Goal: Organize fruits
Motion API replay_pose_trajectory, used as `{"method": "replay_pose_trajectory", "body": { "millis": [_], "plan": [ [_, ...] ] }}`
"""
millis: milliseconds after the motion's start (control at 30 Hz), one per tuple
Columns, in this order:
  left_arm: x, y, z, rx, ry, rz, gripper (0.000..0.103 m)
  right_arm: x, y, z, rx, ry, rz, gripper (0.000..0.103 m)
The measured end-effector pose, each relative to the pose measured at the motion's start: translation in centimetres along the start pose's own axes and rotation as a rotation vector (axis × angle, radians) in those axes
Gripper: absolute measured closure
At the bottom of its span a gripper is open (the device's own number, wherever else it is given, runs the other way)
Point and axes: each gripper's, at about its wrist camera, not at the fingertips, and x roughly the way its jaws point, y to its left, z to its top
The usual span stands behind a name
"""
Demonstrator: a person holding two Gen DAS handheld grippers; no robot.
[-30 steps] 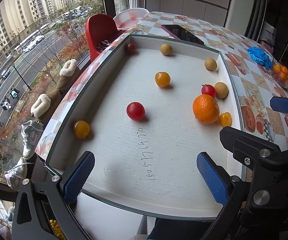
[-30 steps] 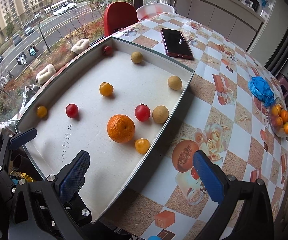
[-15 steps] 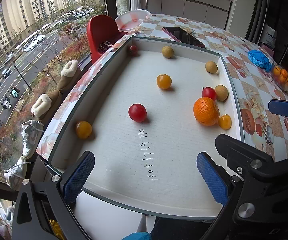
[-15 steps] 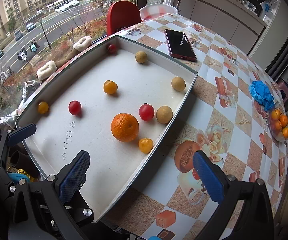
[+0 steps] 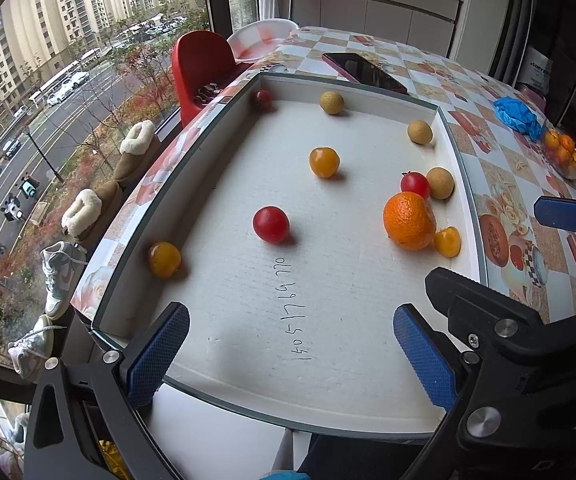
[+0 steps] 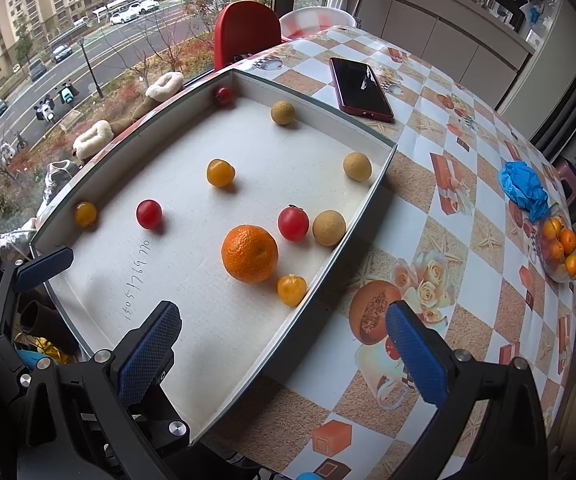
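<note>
A white foam tray point(image 5: 328, 288) point(image 6: 216, 312) holds scattered fruit: a big orange point(image 5: 409, 221) point(image 6: 249, 253), red tomatoes point(image 5: 271, 224) point(image 6: 293, 223), small yellow-orange fruits point(image 5: 323, 162) point(image 6: 291, 290) and tan round fruits point(image 5: 440, 183) point(image 6: 329, 227). My left gripper point(image 5: 288, 352) is open and empty over the tray's near edge. My right gripper point(image 6: 284, 352) is open and empty above the tray's near right wall, also seen in the left wrist view point(image 5: 570, 216).
A dark phone point(image 6: 360, 89) lies beyond the tray. A blue glove point(image 6: 523, 189) and a bag of small oranges point(image 6: 559, 243) sit at the table's right. A red chair point(image 6: 246, 32) and a window are behind.
Both grippers have drawn slightly back and up, so the tray sits a little lower in view. No fruit has moved.
</note>
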Motion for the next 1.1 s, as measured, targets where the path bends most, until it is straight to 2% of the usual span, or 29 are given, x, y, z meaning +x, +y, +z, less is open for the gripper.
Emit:
{"method": "replay_pose_trajectory", "body": {
  "millis": [1100],
  "plan": [
    [-0.23, -0.25, -0.07, 0.007, 0.001, 0.005, 0.000, -0.15, 0.10, -0.16, 0.000, -0.005, 0.002, 0.000]
  ]
}}
